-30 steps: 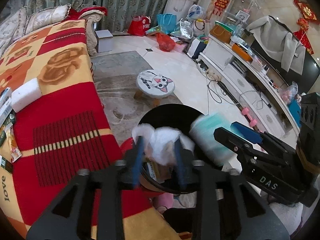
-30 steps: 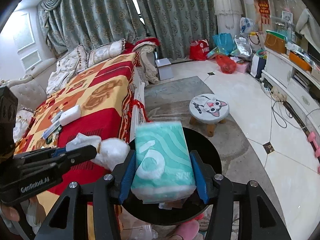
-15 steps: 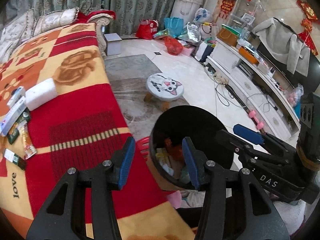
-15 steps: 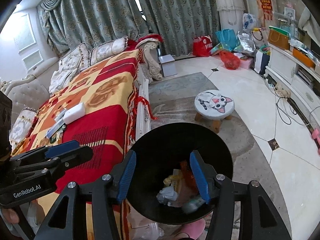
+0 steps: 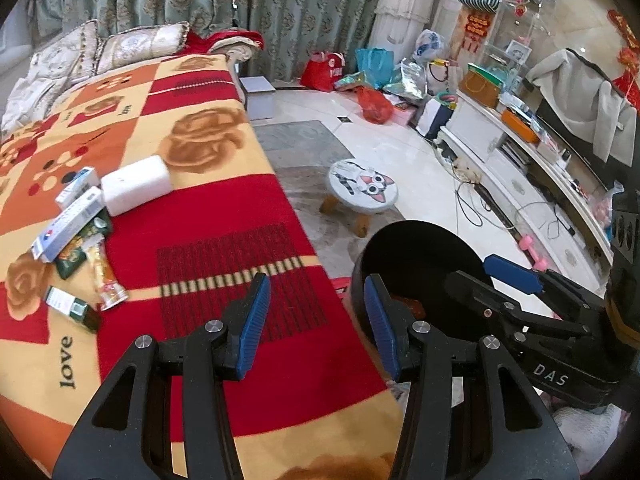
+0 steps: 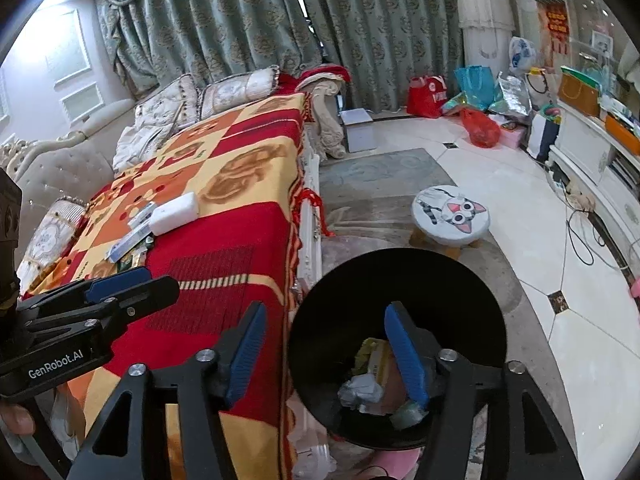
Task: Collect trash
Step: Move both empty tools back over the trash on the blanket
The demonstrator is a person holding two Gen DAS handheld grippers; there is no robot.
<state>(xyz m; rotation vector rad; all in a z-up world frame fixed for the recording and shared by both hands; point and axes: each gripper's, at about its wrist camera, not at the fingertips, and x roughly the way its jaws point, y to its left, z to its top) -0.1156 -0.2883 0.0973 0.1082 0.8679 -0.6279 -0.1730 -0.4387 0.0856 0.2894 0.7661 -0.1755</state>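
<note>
A black round bin (image 6: 400,280) stands on the floor beside the sofa and holds crumpled paper and wrappers (image 6: 362,388); it also shows in the left wrist view (image 5: 420,248). My left gripper (image 5: 316,320) is open and empty over the sofa's edge, left of the bin. My right gripper (image 6: 326,352) is open and empty above the bin's left rim. On the red and yellow blanket (image 5: 224,208) lie a white tissue pack (image 5: 136,184), small boxes (image 5: 68,224) and snack wrappers (image 5: 102,276).
A small cat-face stool (image 6: 450,212) stands on the rug beyond the bin. Bags (image 6: 480,128) sit by the curtains. A white TV cabinet (image 5: 520,168) with cables runs along the right. Pillows (image 6: 236,92) lie at the sofa's far end.
Both grippers opened: the white crumpled tissue and the teal tissue pack dropped into the bin. Both grippers then drew left, toward the sofa.
</note>
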